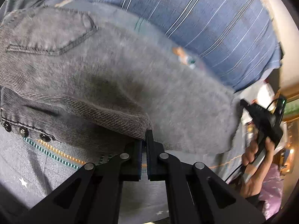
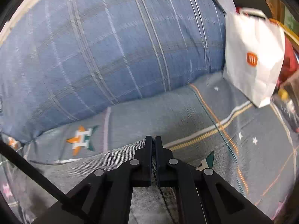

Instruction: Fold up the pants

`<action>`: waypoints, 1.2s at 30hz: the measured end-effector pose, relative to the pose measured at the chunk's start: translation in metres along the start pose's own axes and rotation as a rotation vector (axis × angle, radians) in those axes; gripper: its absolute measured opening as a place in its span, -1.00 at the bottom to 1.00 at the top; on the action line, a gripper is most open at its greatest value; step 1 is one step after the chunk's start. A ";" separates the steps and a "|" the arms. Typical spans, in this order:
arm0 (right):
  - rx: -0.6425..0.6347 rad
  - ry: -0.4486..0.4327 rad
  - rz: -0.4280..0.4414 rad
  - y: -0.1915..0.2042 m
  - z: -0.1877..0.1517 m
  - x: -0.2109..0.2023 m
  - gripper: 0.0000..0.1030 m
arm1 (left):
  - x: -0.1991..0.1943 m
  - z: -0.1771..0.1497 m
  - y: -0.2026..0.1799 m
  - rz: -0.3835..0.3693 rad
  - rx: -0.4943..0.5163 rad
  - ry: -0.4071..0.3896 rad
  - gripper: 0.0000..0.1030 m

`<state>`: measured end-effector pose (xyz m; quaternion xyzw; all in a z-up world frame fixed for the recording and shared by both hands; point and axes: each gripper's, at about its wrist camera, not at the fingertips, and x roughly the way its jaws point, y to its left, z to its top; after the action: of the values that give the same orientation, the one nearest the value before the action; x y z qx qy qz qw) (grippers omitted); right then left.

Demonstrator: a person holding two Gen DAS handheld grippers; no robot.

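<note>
At the left of the left wrist view the grey corduroy pants [image 1: 78,69] lay on the bed sheet [image 1: 37,168], pocket at upper left, snap buttons [image 1: 23,130] at lower left. The left gripper [image 1: 143,140] was clamped on a fabric edge at lower centre. From there the cloth stretched rightward to the right gripper [image 1: 243,104], likewise pinched on the pants, which suggested a fold away from both hands toward the blue striped pillow [image 1: 205,18].

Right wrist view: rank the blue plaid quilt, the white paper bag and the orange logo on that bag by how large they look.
1. Blue plaid quilt, fills most of the view.
2. White paper bag, far smaller, though it stands farther back, so apparent size only.
3. Orange logo, a small patch on the bag.
</note>
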<state>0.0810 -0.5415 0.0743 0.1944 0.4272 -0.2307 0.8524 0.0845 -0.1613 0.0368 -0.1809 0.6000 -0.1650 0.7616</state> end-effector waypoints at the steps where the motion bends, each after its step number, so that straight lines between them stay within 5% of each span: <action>1: 0.019 0.041 -0.019 -0.003 -0.004 0.015 -0.94 | 0.008 -0.001 0.000 0.030 0.007 0.026 -0.97; 4: 0.005 0.194 -0.070 -0.001 -0.016 0.048 -0.80 | 0.018 -0.005 0.000 0.069 0.030 0.041 -0.97; 6: -0.002 0.142 -0.075 0.001 -0.014 0.028 -0.39 | 0.009 -0.005 -0.004 0.049 0.030 0.032 -0.89; 7: 0.006 0.098 -0.046 0.003 -0.012 0.010 -0.29 | 0.002 -0.006 -0.006 0.023 0.036 0.023 -0.74; 9: 0.009 -0.007 0.028 0.010 -0.012 -0.029 0.45 | -0.015 -0.007 -0.011 0.007 0.072 -0.020 -0.38; 11: -0.005 -0.084 0.097 0.025 -0.018 -0.059 0.70 | -0.035 -0.010 -0.009 -0.005 0.104 -0.089 -0.01; 15: -0.056 -0.073 0.371 0.073 -0.041 -0.085 0.69 | -0.080 -0.009 0.024 0.009 0.113 -0.244 0.07; 17: -0.100 -0.078 0.459 0.100 -0.052 -0.093 0.69 | -0.094 -0.001 0.055 0.029 0.029 -0.283 0.16; 23: -0.384 -0.063 0.662 0.200 -0.108 -0.109 0.69 | -0.112 0.030 0.164 -0.038 -0.298 -0.266 0.16; 25: -0.506 -0.032 0.735 0.230 -0.128 -0.110 0.68 | -0.114 0.040 0.188 -0.092 -0.317 -0.261 0.16; 28: -0.645 -0.006 0.742 0.270 -0.166 -0.119 0.68 | -0.113 0.050 0.220 -0.123 -0.427 -0.250 0.13; 31: -0.768 0.055 0.660 0.313 -0.190 -0.105 0.66 | -0.113 0.058 0.231 -0.119 -0.454 -0.252 0.13; 36: -0.904 0.128 0.617 0.374 -0.225 -0.073 0.34 | -0.089 0.065 0.244 -0.178 -0.491 -0.180 0.13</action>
<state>0.1076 -0.0999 0.0583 -0.0614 0.4579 0.2485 0.8513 0.1364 0.1002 0.0118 -0.4260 0.5338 -0.0642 0.7276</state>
